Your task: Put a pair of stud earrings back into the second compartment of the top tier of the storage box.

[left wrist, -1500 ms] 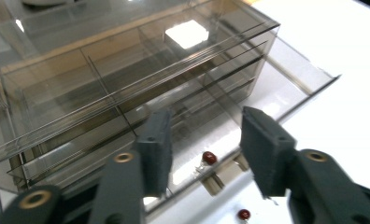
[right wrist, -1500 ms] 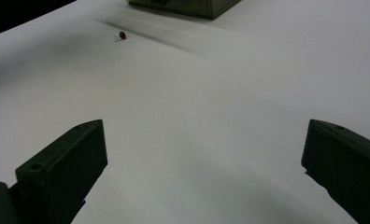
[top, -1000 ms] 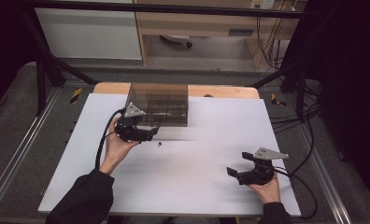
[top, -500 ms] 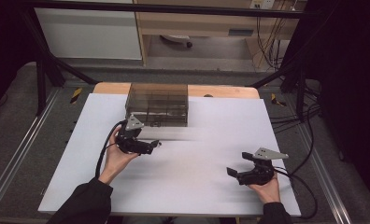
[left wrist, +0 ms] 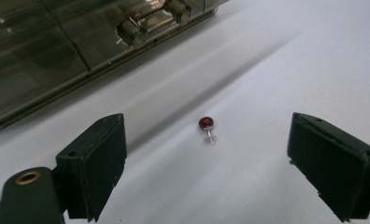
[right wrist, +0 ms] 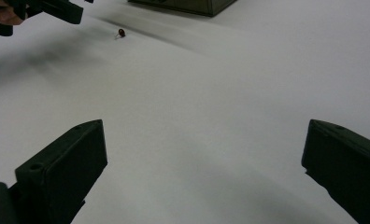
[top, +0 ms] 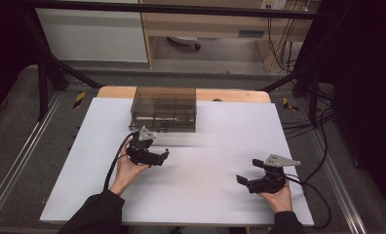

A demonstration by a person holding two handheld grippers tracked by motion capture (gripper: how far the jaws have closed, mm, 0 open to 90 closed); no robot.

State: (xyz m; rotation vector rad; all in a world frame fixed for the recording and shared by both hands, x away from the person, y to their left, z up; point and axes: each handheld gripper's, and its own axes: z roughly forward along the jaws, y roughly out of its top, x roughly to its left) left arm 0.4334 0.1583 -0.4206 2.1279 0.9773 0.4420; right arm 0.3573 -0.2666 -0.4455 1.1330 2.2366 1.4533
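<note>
The left gripper [left wrist: 206,154] has its two black jaws spread wide with nothing between them. On the white table top [left wrist: 276,70] ahead of the gap, apart from both jaws, lies a small dark-red bead-shaped part with thin silvery wire legs [left wrist: 206,124]. Beyond the part, up and to the left in the left gripper view, stands a smoky transparent plastic box with inner dividers [left wrist: 57,51]; two small metal cylinders [left wrist: 131,31] show through its near wall. The part lies near the box but not touching it.

In the high view the left gripper [top: 164,155], held in the person's left hand [top: 127,168], sits just in front of the box [top: 164,108], off its front left corner, with the jaws pointing to the right. The red part itself is too small to make out there.

The right gripper [right wrist: 202,168] is also wide open and holds nothing; only bare white table lies between its jaws. From its camera the red part [right wrist: 121,32] is far off, close to the left gripper [right wrist: 57,10], with the box [right wrist: 192,4] behind. In the high view the right gripper [top: 247,170], in the right hand [top: 276,195], rests well apart from the box, towards the table's near right corner.
</note>
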